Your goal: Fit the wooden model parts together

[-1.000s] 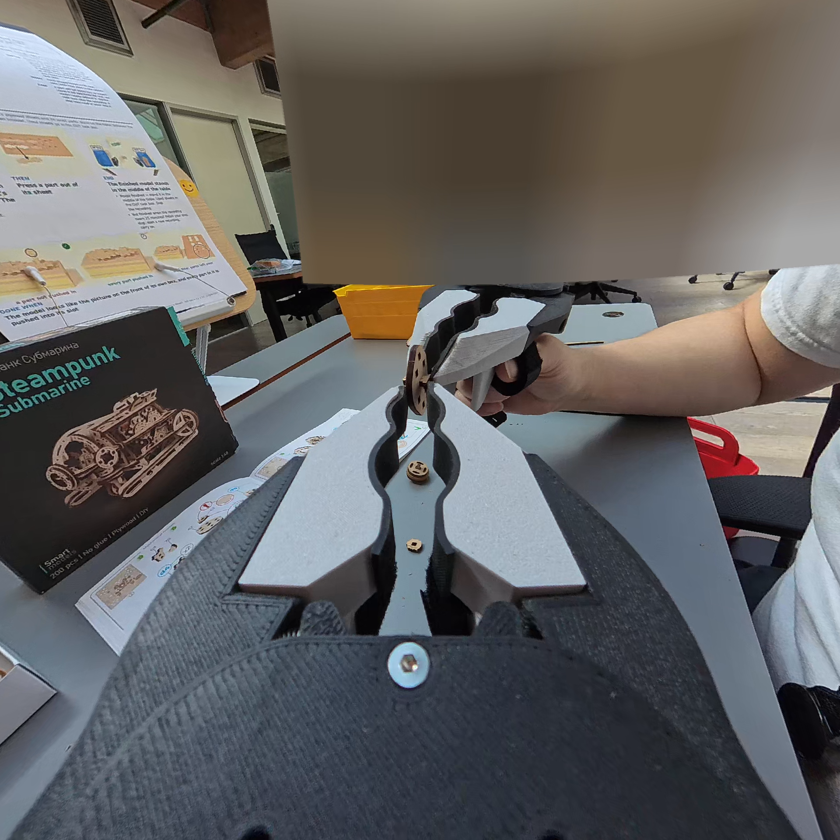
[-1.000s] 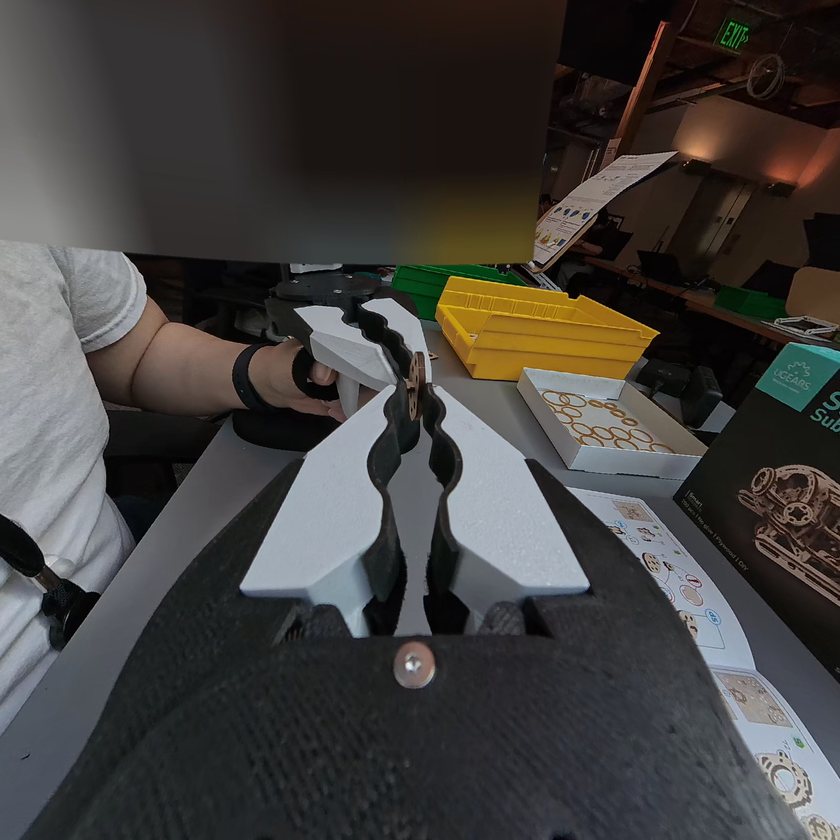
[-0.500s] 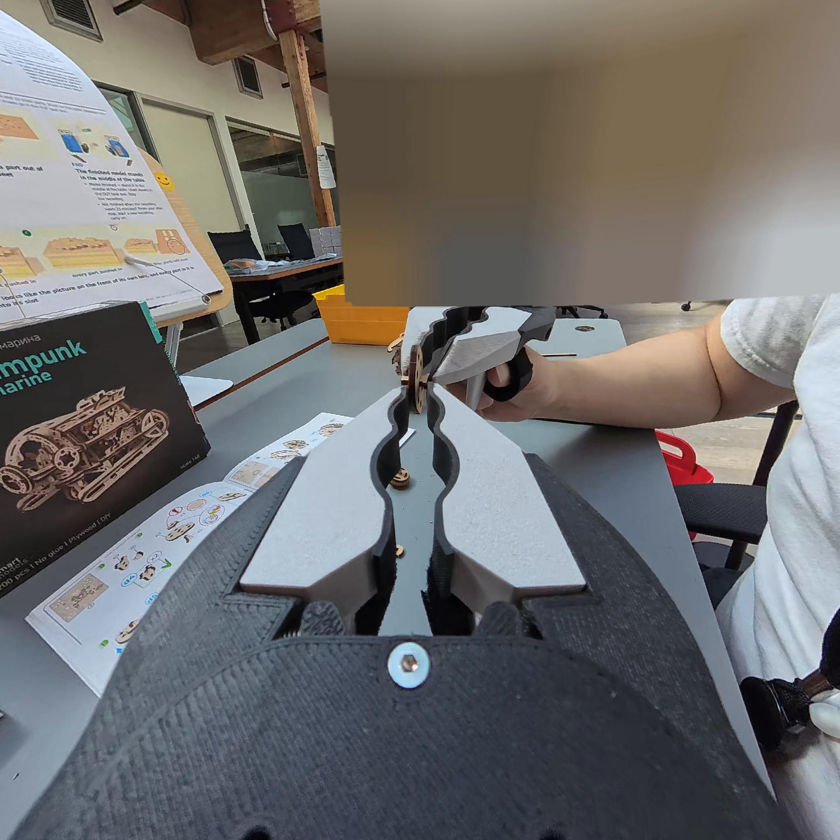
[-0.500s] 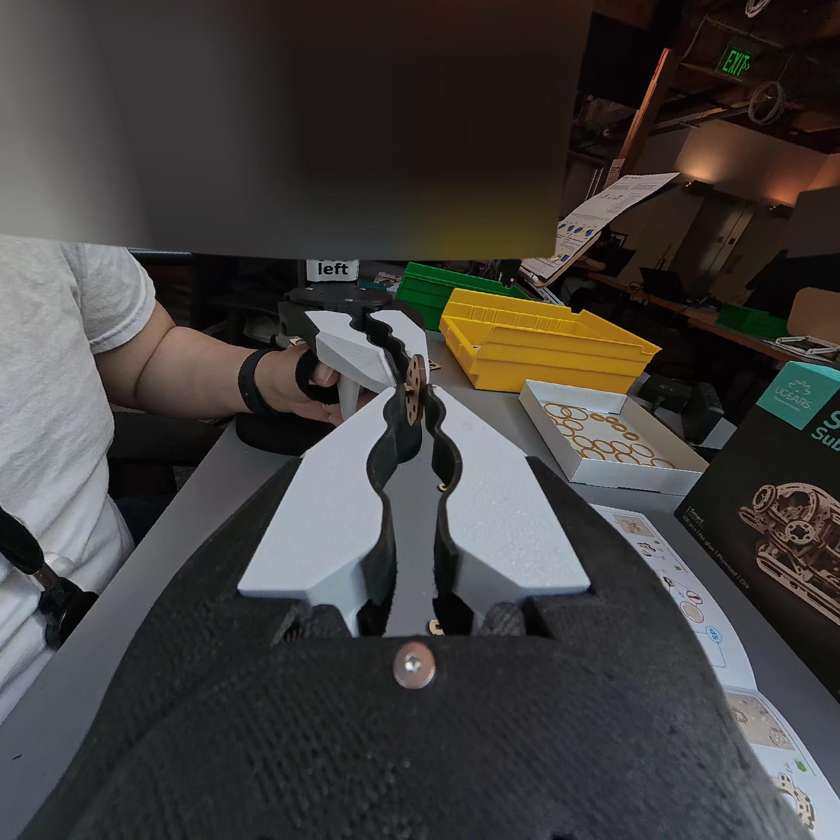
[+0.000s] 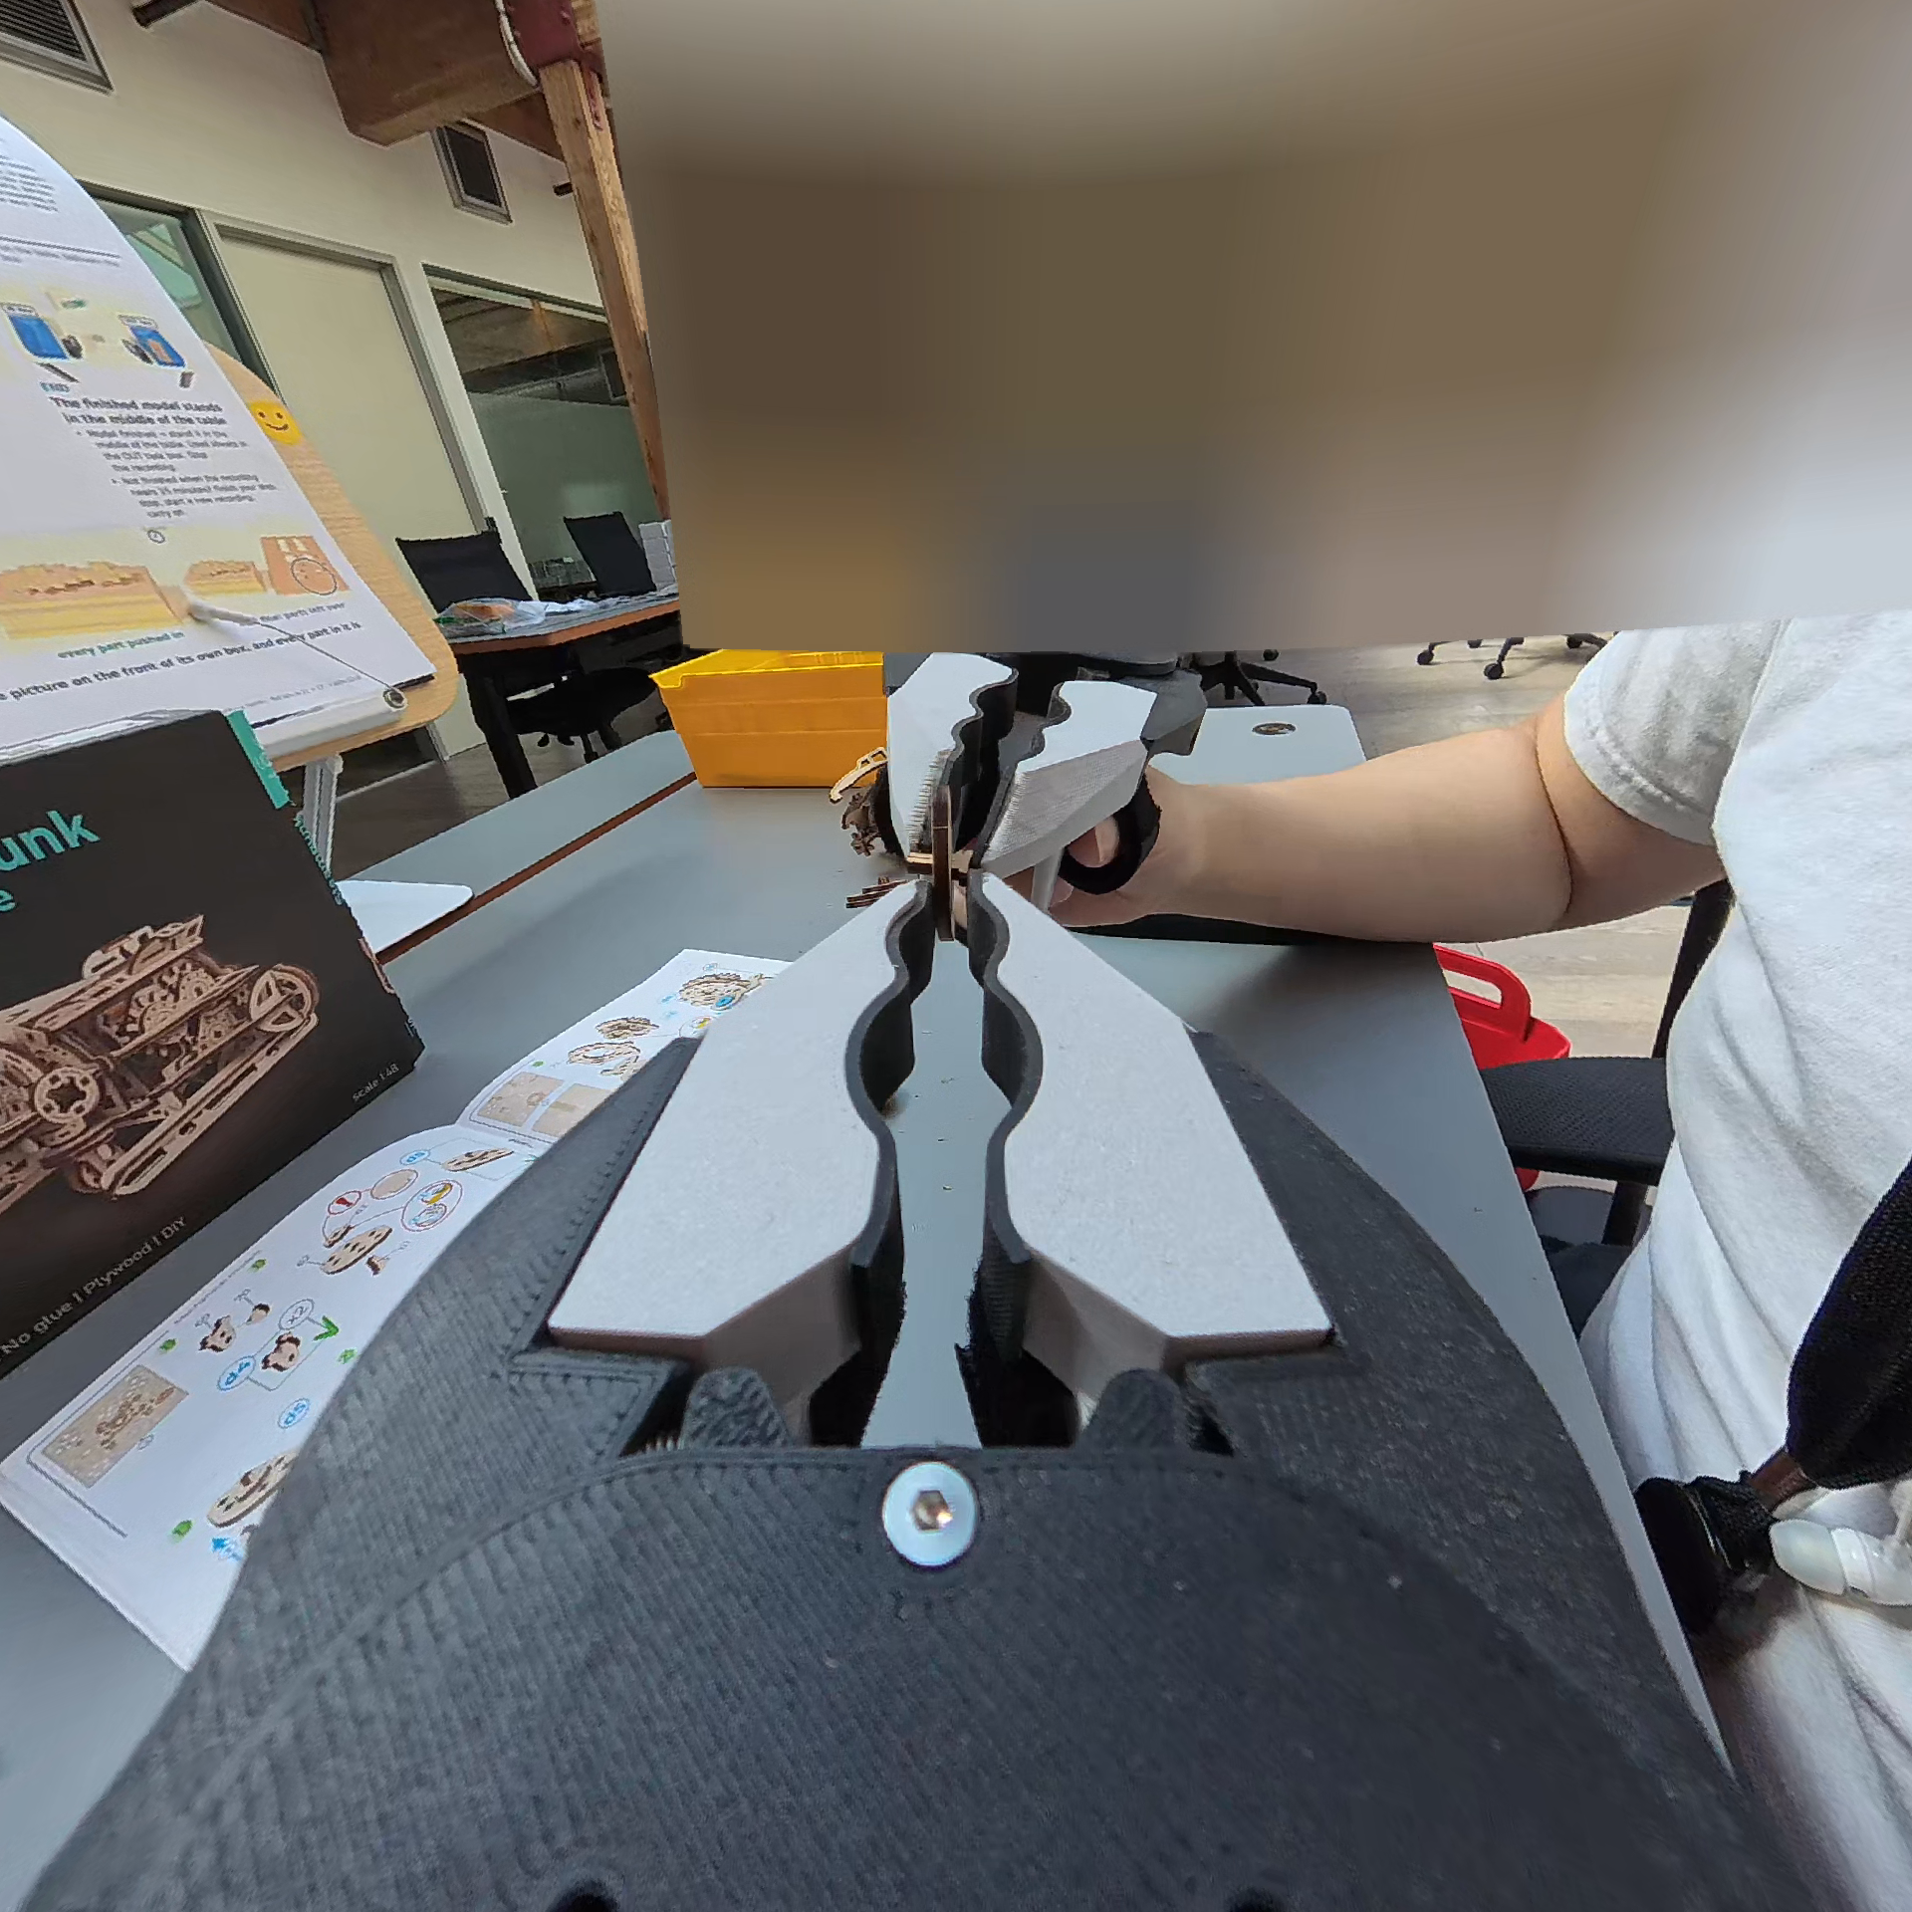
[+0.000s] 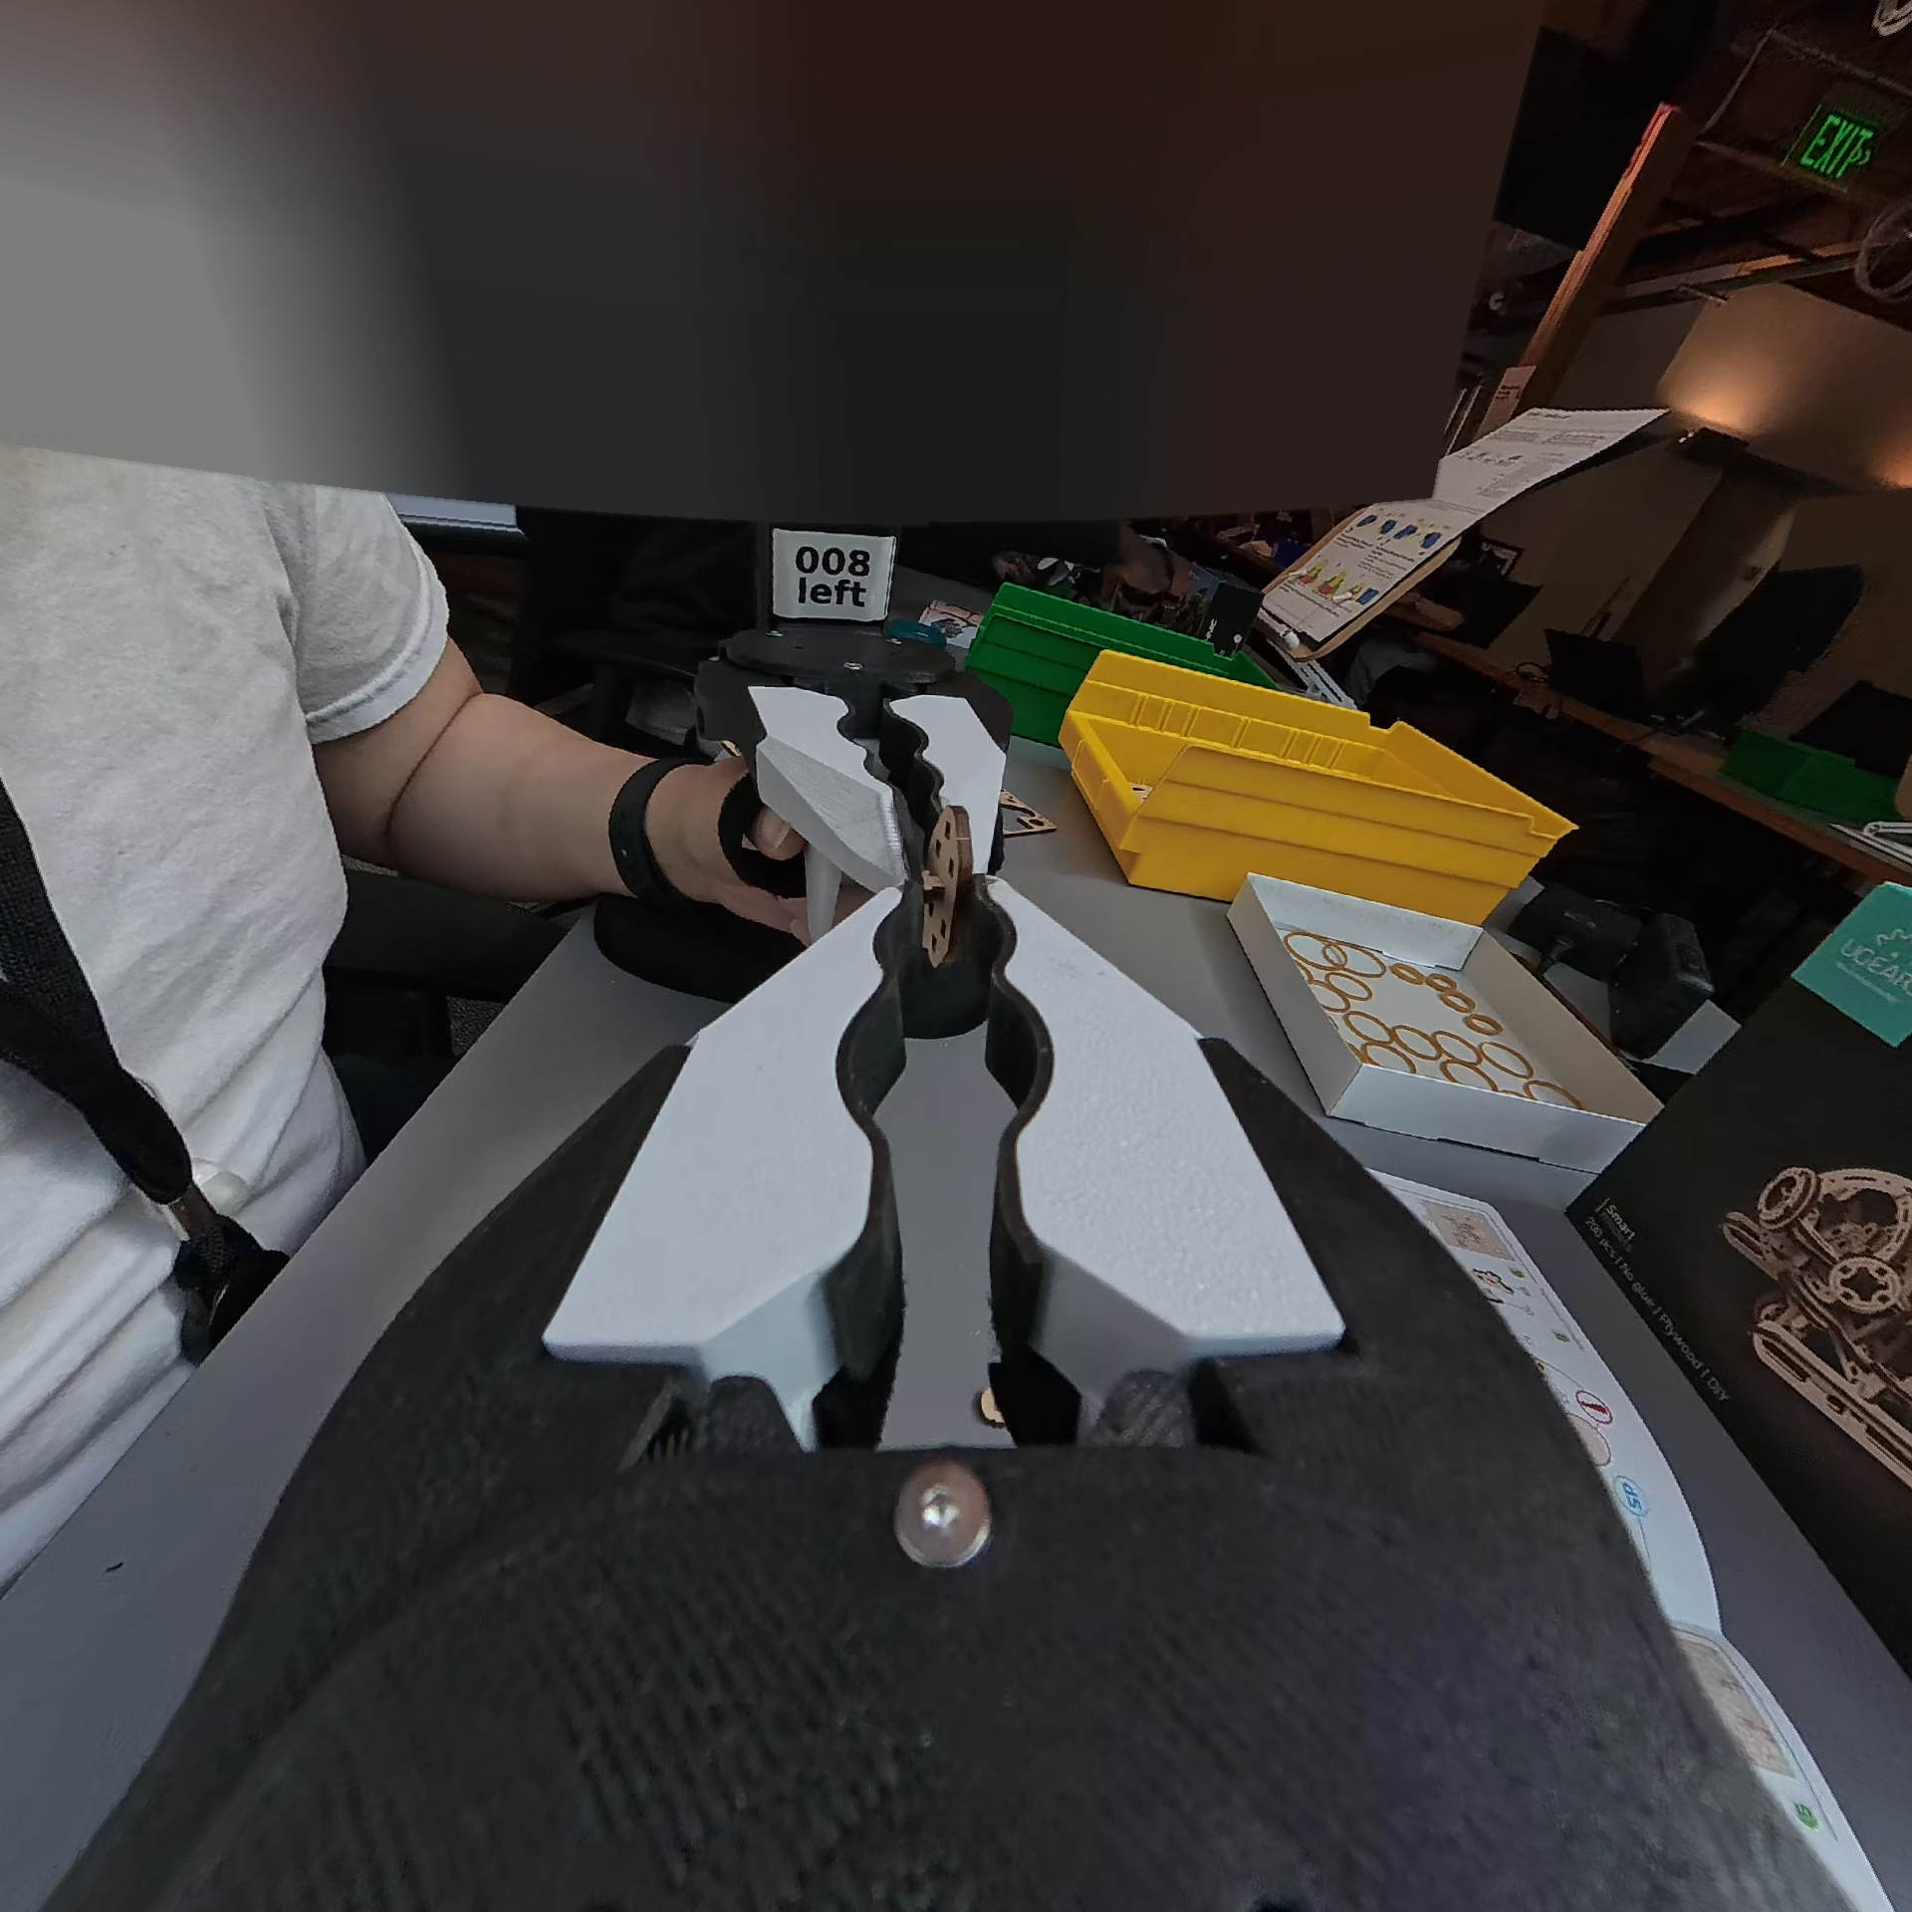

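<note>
The left wrist view is bright, with soft daylight from the glass walls (image 5: 538, 414) at the back left; shadows on the grey table (image 5: 1293, 1035) are weak. The right wrist view is much dimmer: the background is dark, with a warm lamp glow on the far wall (image 6: 1759, 372) and a glowing green sign (image 6: 1836, 150). Both views bend strongly at the edges. Near parts are sharp, far ones slightly soft.
</note>
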A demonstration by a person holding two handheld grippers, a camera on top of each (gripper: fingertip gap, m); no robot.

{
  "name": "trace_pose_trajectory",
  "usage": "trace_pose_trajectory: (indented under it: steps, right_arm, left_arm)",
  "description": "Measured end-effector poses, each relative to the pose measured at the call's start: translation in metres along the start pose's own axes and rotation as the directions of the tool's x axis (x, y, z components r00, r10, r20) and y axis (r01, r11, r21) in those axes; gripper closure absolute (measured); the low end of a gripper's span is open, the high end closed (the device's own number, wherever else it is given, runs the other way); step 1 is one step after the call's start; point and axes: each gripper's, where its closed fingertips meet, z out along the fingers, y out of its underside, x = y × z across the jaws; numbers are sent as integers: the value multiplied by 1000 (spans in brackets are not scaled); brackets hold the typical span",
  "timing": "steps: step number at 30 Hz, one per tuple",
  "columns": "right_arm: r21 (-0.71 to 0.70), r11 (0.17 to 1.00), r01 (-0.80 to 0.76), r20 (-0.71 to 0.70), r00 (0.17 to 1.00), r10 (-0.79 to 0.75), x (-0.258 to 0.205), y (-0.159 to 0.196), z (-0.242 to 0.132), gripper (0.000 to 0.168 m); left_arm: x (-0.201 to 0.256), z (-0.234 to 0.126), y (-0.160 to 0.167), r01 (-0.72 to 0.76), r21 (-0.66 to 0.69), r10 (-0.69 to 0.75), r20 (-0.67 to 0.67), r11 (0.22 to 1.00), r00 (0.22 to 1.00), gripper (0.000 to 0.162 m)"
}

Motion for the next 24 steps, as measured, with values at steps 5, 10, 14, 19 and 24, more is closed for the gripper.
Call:
trace_pose_trajectory:
  steps: [5,10,14,19,24]
  right_arm:
    - [11,1000,-17,17,1000,16,-3,-2,-1,162]
    - [4,1000,-28,2,1000,28,-2,1,1,162]
    - [13,999,-33,-3,999,33,-2,1,1,162]
    - [9,1000,-20,-8,1000,20,-3,0,2,162]
    - [9,1000,-24,-19,1000,24,-2,0,2,163]
  left_arm:
    - [3,0,-2,0,14,1,-15,1000,1000,158]
    - [1,-1,0,0,0,0,-5,1000,1000,157]
    - [1,-1,0,-24,-5,24,11,1000,1000,158]
    - [1,-2,1,-27,-13,27,7,1000,1000,158]
    - [0,-2,1,-31,-15,31,18,999,999,158]
